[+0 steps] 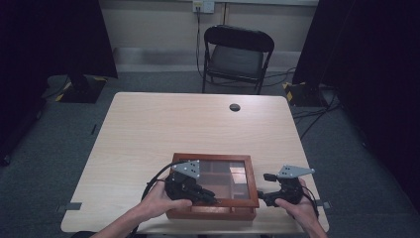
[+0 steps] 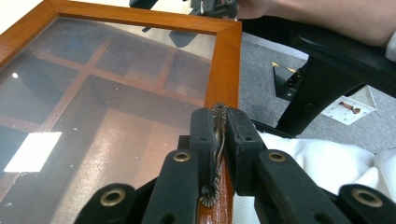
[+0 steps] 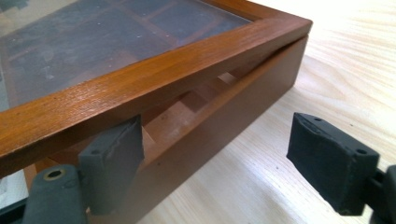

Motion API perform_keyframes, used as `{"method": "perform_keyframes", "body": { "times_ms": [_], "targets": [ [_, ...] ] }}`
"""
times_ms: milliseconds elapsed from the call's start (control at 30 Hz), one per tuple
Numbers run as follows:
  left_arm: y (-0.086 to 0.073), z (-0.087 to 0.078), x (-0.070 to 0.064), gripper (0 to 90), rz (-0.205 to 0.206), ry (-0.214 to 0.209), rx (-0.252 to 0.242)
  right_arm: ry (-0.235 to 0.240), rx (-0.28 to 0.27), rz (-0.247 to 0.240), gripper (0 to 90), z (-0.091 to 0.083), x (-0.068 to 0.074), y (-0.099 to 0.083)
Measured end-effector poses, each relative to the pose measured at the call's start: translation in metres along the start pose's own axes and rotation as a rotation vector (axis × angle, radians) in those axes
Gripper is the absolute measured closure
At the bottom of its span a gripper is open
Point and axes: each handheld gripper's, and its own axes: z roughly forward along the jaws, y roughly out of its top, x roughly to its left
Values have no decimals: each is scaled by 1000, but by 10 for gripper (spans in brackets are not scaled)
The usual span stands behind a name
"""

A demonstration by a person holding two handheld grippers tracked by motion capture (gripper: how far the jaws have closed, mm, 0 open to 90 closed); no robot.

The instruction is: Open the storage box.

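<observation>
A wooden box with a glass lid sits at the table's near edge. My left gripper is over its front rail, shut on a small brass handle fixed to the lid frame. The left gripper has its jaws pressed flat on both sides of the handle. The lid is raised a little off the base, and wooden dividers show through the gap. My right gripper is at the box's right side. This right gripper is open, with its left pad at the gap under the lid.
The box rests on a light wooden table with a cable hole near the far edge. A black folding chair stands beyond the table. Cables lie on the floor at the right. A white sleeve lies close below the left gripper.
</observation>
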Motion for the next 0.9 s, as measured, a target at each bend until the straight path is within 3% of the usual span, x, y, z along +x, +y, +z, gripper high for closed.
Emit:
{"method": "perform_keyframes", "body": {
  "times_ms": [33, 100, 133, 267, 300, 367, 467, 567, 800, 900],
  "targets": [
    [0, 0, 0, 805, -2, -3, -2, 3, -7, 0, 186, 0, 1, 0],
    [-2, -1, -1, 694, 4, -22, -6, 1, -12, 3, 186, -1, 1, 1],
    [-3, -2, -3, 640, 21, 6, -8, -2, -11, 1, 186, -1, 1, 1],
    [-7, -8, -6, 496, 19, 23, -15, -1, -17, 6, 186, -1, 1, 1],
    [-10, -14, -9, 468, 35, 65, -8, -2, -21, 7, 186, -1, 1, 1],
    [-15, -22, -9, 438, 19, 66, -30, -4, -33, 12, 186, -2, 1, 2],
    [-25, -35, -10, 415, 26, 120, -57, -13, -50, 12, 186, -4, 2, 4],
    [-34, -44, -9, 401, 25, 132, -89, -14, -57, 19, 185, -5, 2, 5],
    [-43, -55, -6, 334, 30, 154, -141, -29, -83, 25, 186, -5, 3, 10],
    [-45, -56, -5, 316, 38, 184, -160, -33, -90, 25, 187, -6, 3, 12]
  ]
}}
